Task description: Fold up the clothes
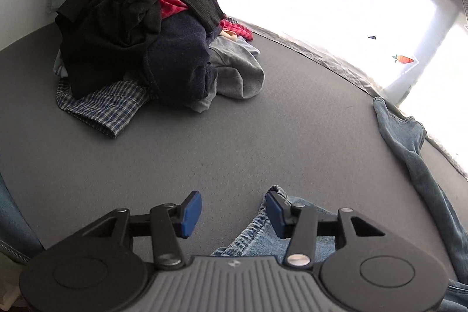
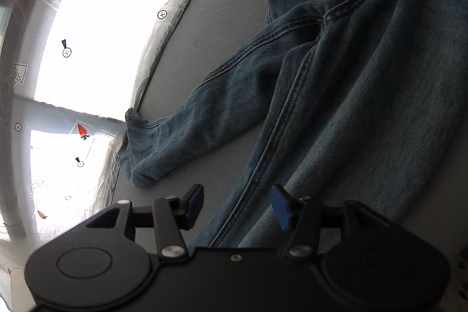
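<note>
2 tools, left (image 1: 234, 214) and right (image 2: 237, 205), both agape, 1 jeans (image 2: 351, 78), 1 clothes heap (image 1: 140, 34)

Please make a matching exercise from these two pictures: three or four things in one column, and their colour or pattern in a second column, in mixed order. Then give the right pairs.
Things:
1. jeans
2. top garment of the pile
3. shirt at the pile's bottom
4. table

Colour or pattern:
A. plain grey
B. black
C. small blue and white checks
D. faded blue denim

Pairs: 1-D, 2-B, 3-C, 4-A
</note>
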`<state>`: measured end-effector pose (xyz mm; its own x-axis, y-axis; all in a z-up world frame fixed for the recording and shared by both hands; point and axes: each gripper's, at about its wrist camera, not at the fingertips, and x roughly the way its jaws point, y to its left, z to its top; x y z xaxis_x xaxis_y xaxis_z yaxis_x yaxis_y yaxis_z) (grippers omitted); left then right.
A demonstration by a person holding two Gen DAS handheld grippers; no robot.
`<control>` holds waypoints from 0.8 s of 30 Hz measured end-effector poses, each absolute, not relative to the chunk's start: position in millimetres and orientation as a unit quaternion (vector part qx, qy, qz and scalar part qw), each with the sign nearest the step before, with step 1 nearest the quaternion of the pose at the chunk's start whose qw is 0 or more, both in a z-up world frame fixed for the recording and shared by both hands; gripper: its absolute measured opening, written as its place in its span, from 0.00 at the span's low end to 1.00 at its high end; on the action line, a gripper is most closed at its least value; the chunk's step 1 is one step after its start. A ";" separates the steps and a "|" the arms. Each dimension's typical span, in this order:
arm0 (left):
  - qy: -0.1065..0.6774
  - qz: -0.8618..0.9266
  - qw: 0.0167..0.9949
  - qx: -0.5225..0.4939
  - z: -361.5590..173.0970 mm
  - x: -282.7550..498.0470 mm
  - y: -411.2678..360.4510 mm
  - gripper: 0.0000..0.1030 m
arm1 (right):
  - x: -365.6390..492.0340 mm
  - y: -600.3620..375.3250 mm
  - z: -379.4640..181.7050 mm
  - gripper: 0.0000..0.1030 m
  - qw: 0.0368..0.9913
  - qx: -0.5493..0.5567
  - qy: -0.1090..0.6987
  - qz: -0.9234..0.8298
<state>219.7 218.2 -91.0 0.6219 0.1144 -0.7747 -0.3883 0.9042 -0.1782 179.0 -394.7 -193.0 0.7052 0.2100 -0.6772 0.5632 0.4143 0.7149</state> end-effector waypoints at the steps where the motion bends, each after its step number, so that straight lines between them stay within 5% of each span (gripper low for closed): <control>1: 0.420 0.128 0.884 -0.158 -97.7 227.9 214.9 0.49 | 178.3 -391.5 -193.2 0.51 0.756 0.528 0.367 -0.120; 11: 0.482 0.029 0.852 -0.200 -160.3 289.5 210.0 0.48 | 178.9 -365.7 -195.5 0.52 0.748 0.540 0.357 -0.149; 13: 0.487 0.013 0.841 -0.237 -170.5 296.1 213.0 0.11 | 181.2 -358.0 -197.0 0.52 0.745 0.541 0.357 -0.156; 24: 0.393 0.052 0.882 -0.255 -144.3 334.8 239.9 0.11 | 192.7 -337.8 -189.3 0.52 0.751 0.530 0.353 -0.177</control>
<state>334.8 239.9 -144.3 0.6850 -0.1091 -0.7203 -0.2917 0.8649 -0.4085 192.7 -337.8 -189.3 0.6883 0.1082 -0.7173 0.6393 0.3766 0.6704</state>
